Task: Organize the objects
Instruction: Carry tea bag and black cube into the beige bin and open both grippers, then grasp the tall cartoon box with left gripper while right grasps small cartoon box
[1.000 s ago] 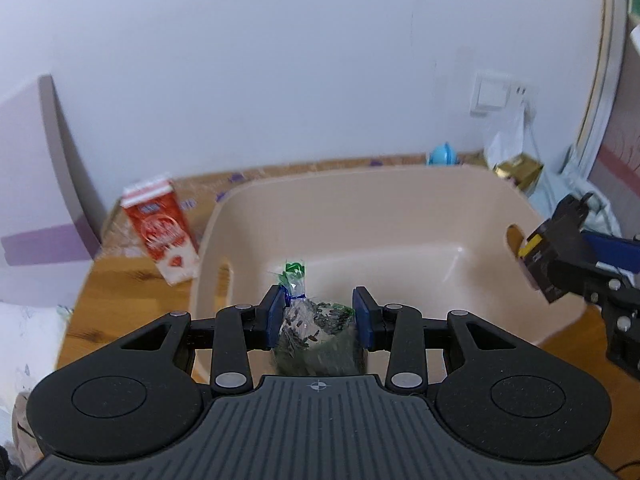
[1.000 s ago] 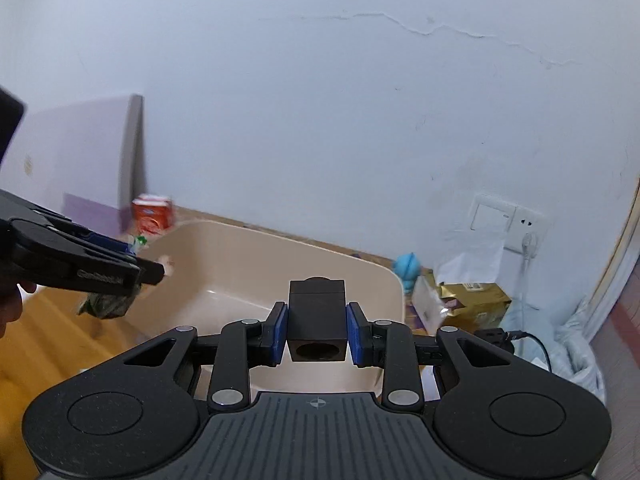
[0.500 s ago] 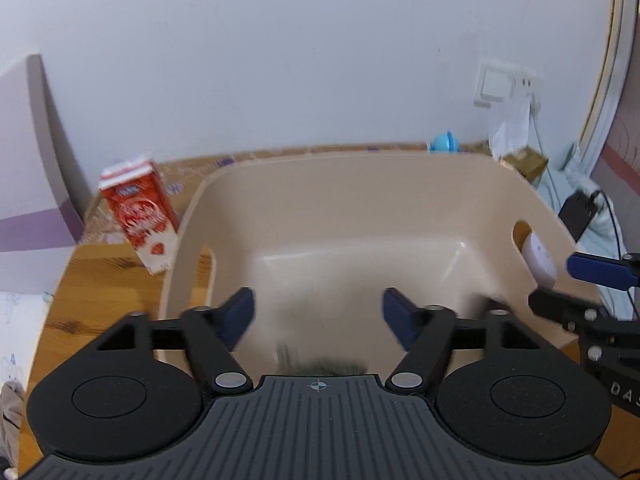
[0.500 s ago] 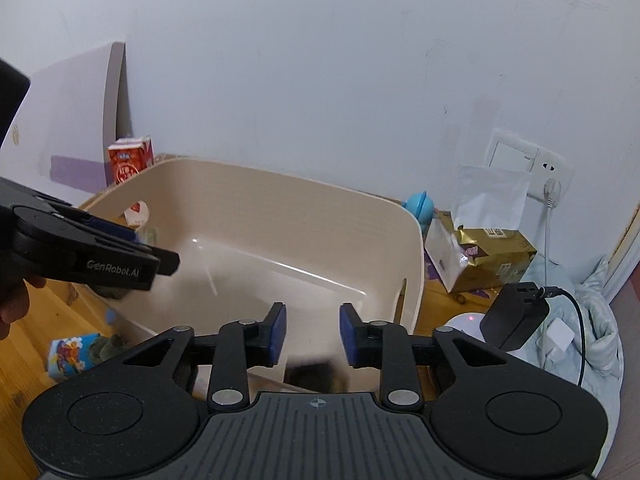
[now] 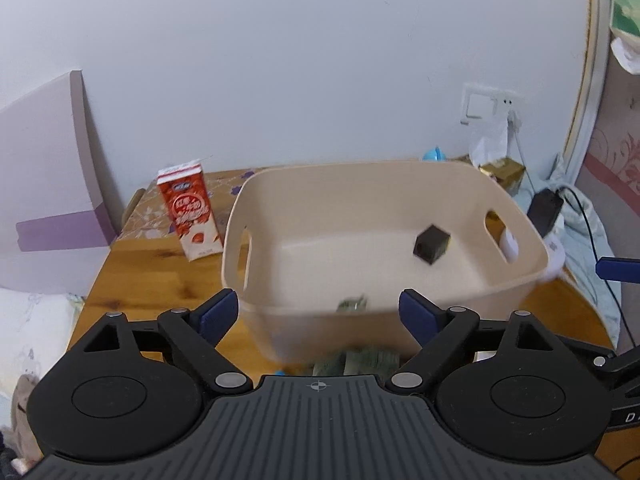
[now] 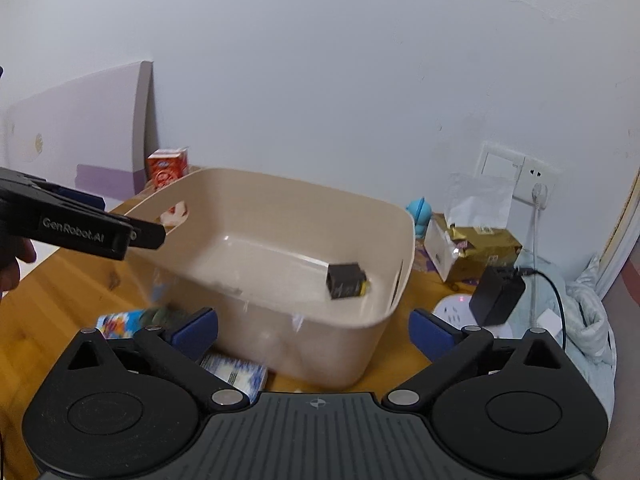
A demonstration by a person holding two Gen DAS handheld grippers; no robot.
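A beige plastic bin (image 5: 400, 176) (image 6: 304, 188) stands on the wooden table. A small black box (image 5: 431, 243) (image 6: 346, 280) lies inside it near the right wall. A blurred green packet (image 5: 352, 304) shows just inside the bin's near wall. My left gripper (image 5: 319, 316) is open and empty in front of the bin. My right gripper (image 6: 314, 330) is open and empty at the bin's near right corner. The left gripper also shows in the right wrist view (image 6: 80, 228), at the left.
A red milk carton (image 5: 190, 210) (image 6: 168, 168) stands left of the bin. Snack packets (image 6: 232, 374) (image 5: 356, 360) lie before the bin. A black charger (image 6: 496, 294), a white power strip (image 6: 452, 310), a gold bag (image 6: 476, 252) and a blue toy (image 6: 420, 216) are at the right.
Both grippers have opened and pulled back from the bin. The black box has left the right gripper and the green packet has left the left gripper; both now lie in the bin.
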